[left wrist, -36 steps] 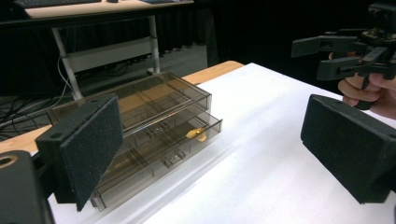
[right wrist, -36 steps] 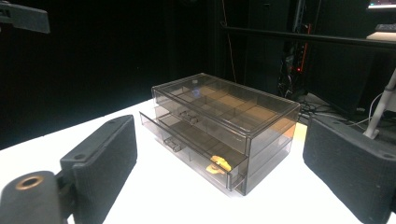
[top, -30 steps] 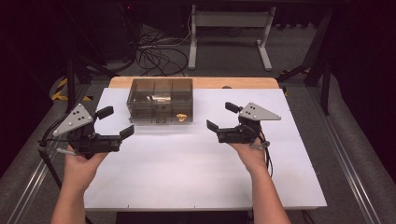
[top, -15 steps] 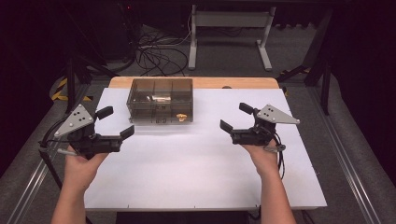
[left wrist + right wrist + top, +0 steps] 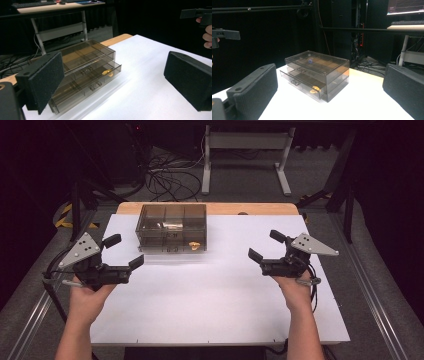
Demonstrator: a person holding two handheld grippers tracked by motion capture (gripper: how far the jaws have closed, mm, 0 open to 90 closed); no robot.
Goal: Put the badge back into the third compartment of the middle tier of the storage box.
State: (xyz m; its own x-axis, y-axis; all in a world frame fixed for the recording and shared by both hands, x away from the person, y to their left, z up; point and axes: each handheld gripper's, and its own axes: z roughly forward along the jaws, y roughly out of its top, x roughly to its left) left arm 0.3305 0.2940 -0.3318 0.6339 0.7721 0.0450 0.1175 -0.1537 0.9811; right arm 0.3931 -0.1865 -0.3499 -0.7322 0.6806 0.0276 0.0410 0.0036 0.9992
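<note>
Item: smoky clear drawer box, far-left part of the white desk, lower drawer ajar with a small gold piece inside. Left tool and right tool both released, empty (right jaws just spread wider). Step: between actions. Next likely: reach the drawer front. Ample bare surface; right edge near.

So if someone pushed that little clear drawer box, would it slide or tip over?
The drawer box sits low and wide on the smooth white table, so it probably slides rather than tips. Its thin clear plastic looks light and stiff. The slightly open lower drawer might shift.
</note>
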